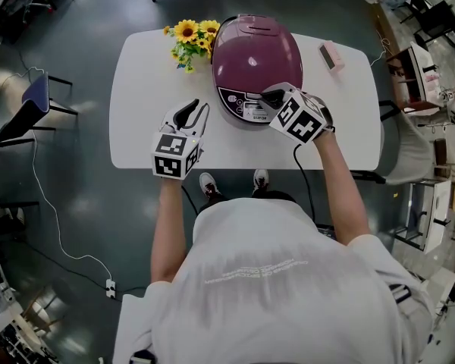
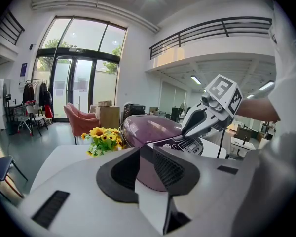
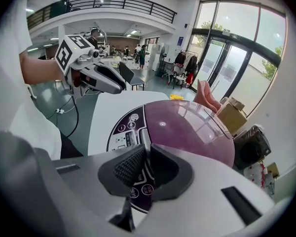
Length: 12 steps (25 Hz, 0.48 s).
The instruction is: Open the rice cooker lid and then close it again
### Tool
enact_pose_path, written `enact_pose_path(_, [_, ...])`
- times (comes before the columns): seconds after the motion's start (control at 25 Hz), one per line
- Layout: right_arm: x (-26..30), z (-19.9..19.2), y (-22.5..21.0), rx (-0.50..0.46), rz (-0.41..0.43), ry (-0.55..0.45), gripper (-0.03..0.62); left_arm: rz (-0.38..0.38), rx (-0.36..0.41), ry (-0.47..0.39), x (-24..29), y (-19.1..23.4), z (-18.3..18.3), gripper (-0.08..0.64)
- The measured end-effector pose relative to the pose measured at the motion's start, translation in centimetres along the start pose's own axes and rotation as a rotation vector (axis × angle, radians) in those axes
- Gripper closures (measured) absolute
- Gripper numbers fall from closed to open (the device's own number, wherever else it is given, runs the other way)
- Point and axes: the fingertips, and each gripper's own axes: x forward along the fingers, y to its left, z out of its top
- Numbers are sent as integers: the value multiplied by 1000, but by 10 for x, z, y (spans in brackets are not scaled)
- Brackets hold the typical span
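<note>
Rice cooker [image 1: 256, 59], closed, under right hand-held gripper [image 1: 271, 95]

The rice cooker [image 1: 254, 59] is seen standing upright at the far middle of the white surface [image 1: 136, 89]. Its glossy plum lid [image 1: 258, 48] is shut (domed, reflective), and the control panel [image 1: 245, 106] is turned toward the near edge.

The desk [image 1: 136, 89] is bare across its left half and front edge, leaving open passage there. The rice cooker [image 1: 254, 55] blocks the middle back, sunflowers [image 1: 189, 40] just beside its left; a pink box [image 1: 331, 55] lies well apart on its right.
</note>
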Motion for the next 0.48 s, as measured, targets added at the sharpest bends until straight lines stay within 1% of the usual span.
enact_pose_path(0.12, [0,1,1,-2,5,2,538,-1,-1,-2,0,0,0,459])
enact_pose_path(0.24, [0,2,0,-23,-15,-1,538,-2,-1,-3,2,1,1,459])
enact_pose_path(0.4, [0,0,3,-112,-80,37,541,-1,1,2,3,1,1,459])
enact_pose_path(0.48, [1,-1,3,-136,-82,54,543,3,0,2,2,2,1,459])
